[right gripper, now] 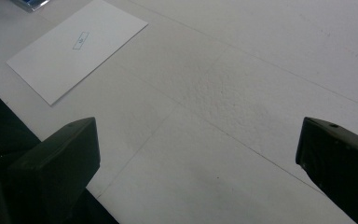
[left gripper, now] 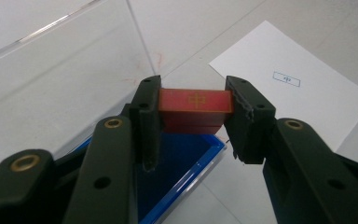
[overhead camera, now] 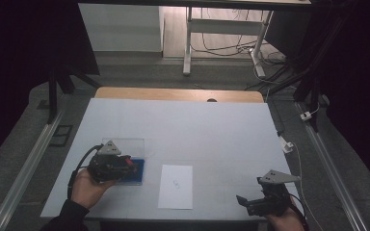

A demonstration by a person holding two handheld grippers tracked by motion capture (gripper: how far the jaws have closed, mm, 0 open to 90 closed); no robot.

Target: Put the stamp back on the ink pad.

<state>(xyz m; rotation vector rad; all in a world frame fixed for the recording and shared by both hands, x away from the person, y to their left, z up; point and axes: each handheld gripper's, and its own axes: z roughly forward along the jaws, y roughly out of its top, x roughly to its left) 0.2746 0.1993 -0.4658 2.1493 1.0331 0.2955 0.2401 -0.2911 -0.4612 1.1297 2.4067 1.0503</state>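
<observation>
Red block point(left gripper: 196, 108) with a gold mark, pinched in the left hand-held gripper point(left gripper: 193, 112) just above the blue tray point(left gripper: 191, 158); from the high view the block is mostly hidden under that hand-held gripper point(overhead camera: 125, 164). Right hand-held gripper point(right gripper: 198, 154) rests spread over bare bench point(right gripper: 242, 93), near the white sheet point(right gripper: 74, 46).

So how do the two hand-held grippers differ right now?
The left hand-held gripper is clamped on a red block above the blue tray; the right hand-held gripper stands wide open, with nothing between its jaws, over bare table. Both have black jaws.
</observation>
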